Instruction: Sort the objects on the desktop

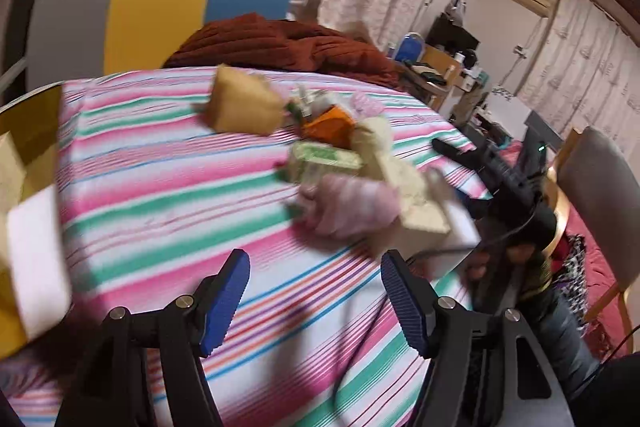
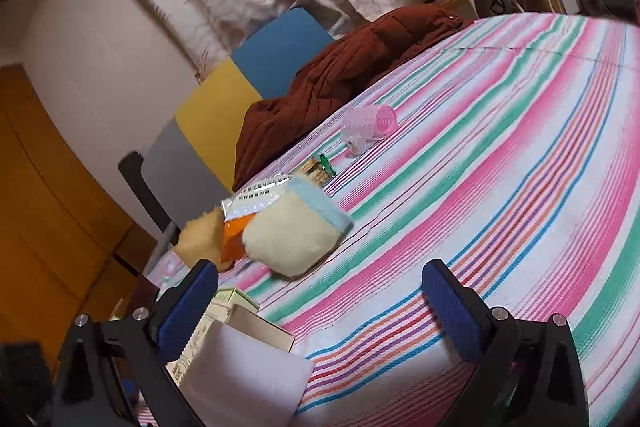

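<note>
Both views are blurred. In the left wrist view my left gripper (image 1: 316, 303) is open and empty above the striped tablecloth (image 1: 160, 195). Beyond it lie a pink hair roller (image 1: 348, 207), a white foam block (image 1: 440, 247), a green-topped box (image 1: 324, 159), an orange packet (image 1: 328, 125) and a yellow sponge (image 1: 242, 105). In the right wrist view my right gripper (image 2: 320, 307) is open with nothing between its pads. A white foam block (image 2: 244, 375) and a green-topped box (image 2: 224, 311) sit by its left finger. A cream sponge (image 2: 296, 231), the orange packet (image 2: 236, 239) and a pink roller (image 2: 370, 125) lie farther off.
A rust-red jacket (image 1: 288, 45) lies at the table's far edge, before a grey, yellow and blue chair back (image 1: 160, 7). A yellow container (image 1: 24, 147) with a white block (image 1: 36, 255) stands at the left. A wooden chair (image 1: 592, 187) is at the right.
</note>
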The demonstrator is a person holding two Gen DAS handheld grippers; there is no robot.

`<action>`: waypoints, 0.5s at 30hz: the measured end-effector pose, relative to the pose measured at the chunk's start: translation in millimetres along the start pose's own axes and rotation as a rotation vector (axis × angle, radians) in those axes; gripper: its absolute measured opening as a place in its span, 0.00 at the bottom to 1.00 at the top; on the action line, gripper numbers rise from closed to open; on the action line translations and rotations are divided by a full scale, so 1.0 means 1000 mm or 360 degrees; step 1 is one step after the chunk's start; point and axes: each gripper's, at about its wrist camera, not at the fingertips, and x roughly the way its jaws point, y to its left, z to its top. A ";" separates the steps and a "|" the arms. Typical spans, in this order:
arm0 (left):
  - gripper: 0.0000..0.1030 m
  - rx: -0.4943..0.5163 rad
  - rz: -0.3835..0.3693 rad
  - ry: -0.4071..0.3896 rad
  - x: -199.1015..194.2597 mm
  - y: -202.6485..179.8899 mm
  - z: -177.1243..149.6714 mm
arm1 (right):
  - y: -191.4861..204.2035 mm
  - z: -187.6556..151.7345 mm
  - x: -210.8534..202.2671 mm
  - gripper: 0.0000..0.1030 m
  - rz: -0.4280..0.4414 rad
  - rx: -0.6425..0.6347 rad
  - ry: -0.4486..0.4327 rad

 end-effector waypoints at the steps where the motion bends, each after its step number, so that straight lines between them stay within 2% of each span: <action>1: 0.68 -0.0005 -0.0033 0.0009 0.004 -0.002 0.006 | 0.000 -0.001 -0.001 1.00 0.0003 -0.0006 0.0002; 5: 0.68 -0.0109 -0.0152 0.0051 0.023 -0.005 0.027 | -0.001 -0.004 -0.004 1.00 0.0041 -0.0001 -0.0016; 10: 0.70 -0.0251 -0.0196 0.0070 0.049 0.003 0.049 | -0.001 0.002 0.003 1.00 0.0062 -0.0002 -0.0022; 13: 0.70 -0.0258 -0.0142 0.0086 0.063 0.007 0.055 | -0.001 0.002 0.004 1.00 0.0068 -0.0006 -0.0019; 15: 0.70 -0.0256 -0.0029 0.0152 0.074 0.012 0.052 | -0.001 0.002 0.005 1.00 0.0072 -0.0006 -0.0020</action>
